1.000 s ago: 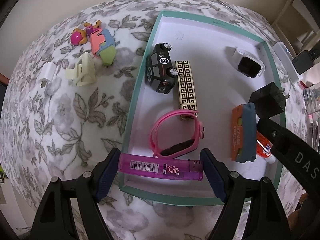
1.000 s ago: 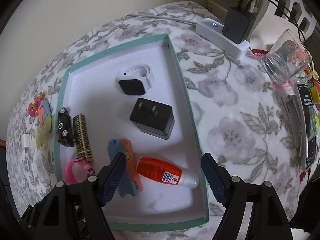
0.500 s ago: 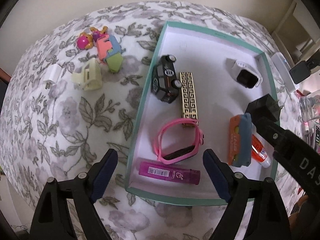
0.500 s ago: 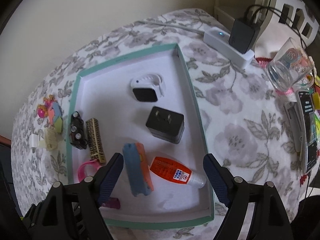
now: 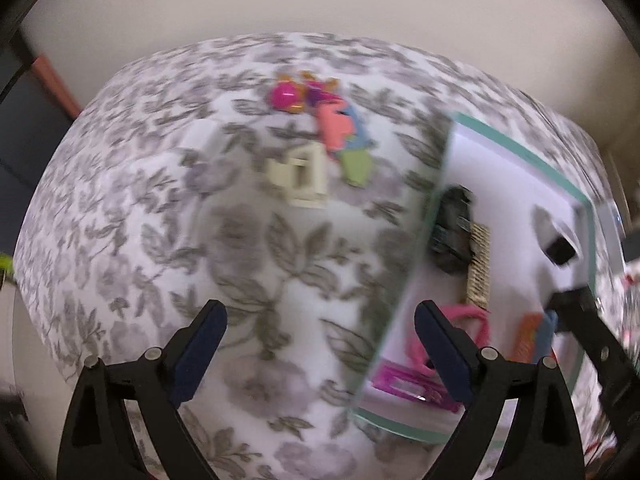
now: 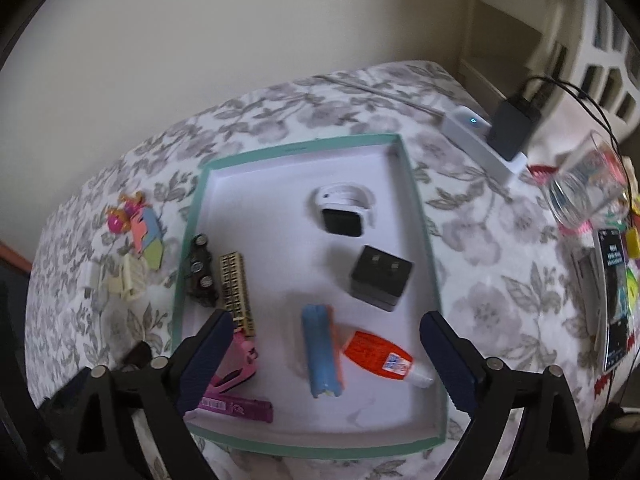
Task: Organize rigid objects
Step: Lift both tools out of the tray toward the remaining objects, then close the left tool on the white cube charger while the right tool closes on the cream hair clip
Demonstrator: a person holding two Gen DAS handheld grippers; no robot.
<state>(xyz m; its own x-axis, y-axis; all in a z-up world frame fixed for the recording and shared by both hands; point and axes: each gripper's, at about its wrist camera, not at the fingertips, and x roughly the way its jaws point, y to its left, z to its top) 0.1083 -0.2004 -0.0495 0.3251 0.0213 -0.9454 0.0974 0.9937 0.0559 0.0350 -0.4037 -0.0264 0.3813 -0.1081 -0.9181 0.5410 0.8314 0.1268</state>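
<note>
A teal-rimmed tray [image 6: 304, 144] lies on the floral cloth. In it are a purple lighter [image 6: 236, 404], a pink watch band [image 6: 240, 360], a black toy car [image 6: 200, 272], a gold patterned bar [image 6: 236, 288], a white smartwatch [image 6: 344, 212], a black charger [image 6: 380, 276], a blue-and-orange case [image 6: 322, 348] and an orange glue bottle [image 6: 380, 356]. My right gripper [image 6: 326, 320] hovers above the tray's near half, its jaws opening and gripping nothing. My left gripper [image 5: 320, 316] is over bare cloth left of the tray [image 5: 520, 152], its jaws opening and empty. That view is blurred.
Left of the tray lie a colourful toy [image 5: 324, 120], a cream clip [image 5: 300, 178] and a white plug [image 6: 90, 276]. At the right are a white power strip [image 6: 484, 144] with a black adapter, a drinking glass [image 6: 588, 184] and a phone [image 6: 612, 296]. A wall runs behind.
The left gripper drew away from the purple lighter, which stays in the tray's near corner, and swung left over the cloth. Both grippers rose and opened wider.
</note>
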